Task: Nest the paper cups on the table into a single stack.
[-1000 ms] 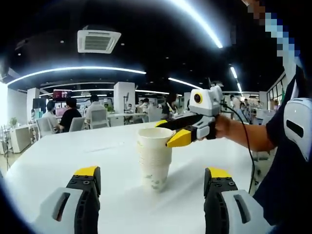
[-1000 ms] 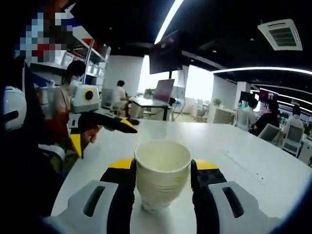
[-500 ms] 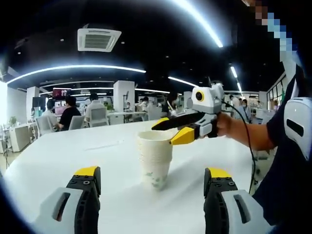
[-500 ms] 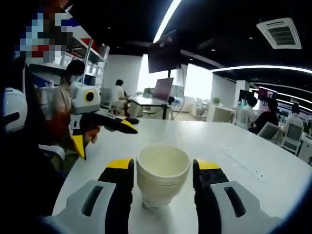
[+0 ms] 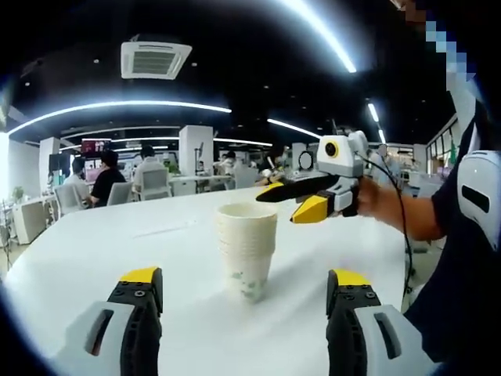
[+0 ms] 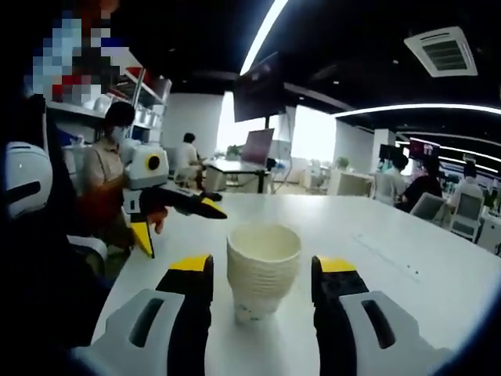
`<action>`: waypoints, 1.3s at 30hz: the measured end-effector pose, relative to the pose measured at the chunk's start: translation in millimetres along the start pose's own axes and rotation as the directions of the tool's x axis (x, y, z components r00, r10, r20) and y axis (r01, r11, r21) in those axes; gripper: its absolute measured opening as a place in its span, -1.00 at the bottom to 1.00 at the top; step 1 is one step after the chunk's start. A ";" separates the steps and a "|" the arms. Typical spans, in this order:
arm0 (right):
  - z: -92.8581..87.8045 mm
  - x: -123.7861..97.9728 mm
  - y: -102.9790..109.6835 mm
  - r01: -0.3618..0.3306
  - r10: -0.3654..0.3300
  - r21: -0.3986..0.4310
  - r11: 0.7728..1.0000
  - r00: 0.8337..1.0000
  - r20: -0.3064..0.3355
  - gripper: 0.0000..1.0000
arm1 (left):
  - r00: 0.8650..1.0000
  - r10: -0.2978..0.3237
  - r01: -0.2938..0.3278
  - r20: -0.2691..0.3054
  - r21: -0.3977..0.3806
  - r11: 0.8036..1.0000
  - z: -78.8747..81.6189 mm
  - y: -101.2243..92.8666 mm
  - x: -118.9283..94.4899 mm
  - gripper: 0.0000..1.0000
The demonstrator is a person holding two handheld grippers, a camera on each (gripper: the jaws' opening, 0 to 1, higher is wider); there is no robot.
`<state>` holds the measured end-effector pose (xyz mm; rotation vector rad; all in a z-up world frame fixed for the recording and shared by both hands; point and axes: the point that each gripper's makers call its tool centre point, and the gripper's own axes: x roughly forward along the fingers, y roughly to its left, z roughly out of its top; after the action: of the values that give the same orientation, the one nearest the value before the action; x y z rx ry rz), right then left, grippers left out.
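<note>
Likely an open-plan office: desks (image 5: 196, 183), seated workers (image 5: 107, 180), monitors (image 6: 258, 146).

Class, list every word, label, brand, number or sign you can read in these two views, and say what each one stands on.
None can be read.
Stack of paper cups: a greenish print near the base, too blurred to tell whether it is lettering.
Hanging screen: dark, nothing legible.
Distant wall screen: reddish picture, too small to read.
Left gripper and right gripper: no legible markings.
</note>
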<state>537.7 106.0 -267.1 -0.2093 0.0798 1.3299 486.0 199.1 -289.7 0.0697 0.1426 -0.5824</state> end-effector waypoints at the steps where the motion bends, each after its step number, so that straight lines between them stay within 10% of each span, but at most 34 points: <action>1: -2.2 -1.3 -0.7 0.004 -0.004 0.006 1.000 1.000 -0.001 0.06 | 1.000 -0.001 0.001 0.000 -0.001 1.000 -0.1 -0.1 0.6 0.83; 19: -51.8 -2.6 1.1 0.031 -0.027 0.083 0.996 0.998 -0.054 -0.04 | 0.998 -0.051 0.052 -0.047 0.022 0.998 -12.7 -3.4 39.2 0.52; 39: -56.2 16.0 3.4 0.000 0.005 0.096 0.995 0.999 -0.050 -0.14 | 0.996 -0.063 0.064 -0.060 0.019 0.998 -18.6 -9.7 69.1 0.09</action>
<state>541.7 110.9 -325.3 -0.1613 0.1855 1.3204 535.5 155.4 -318.9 0.1033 0.1966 -0.6456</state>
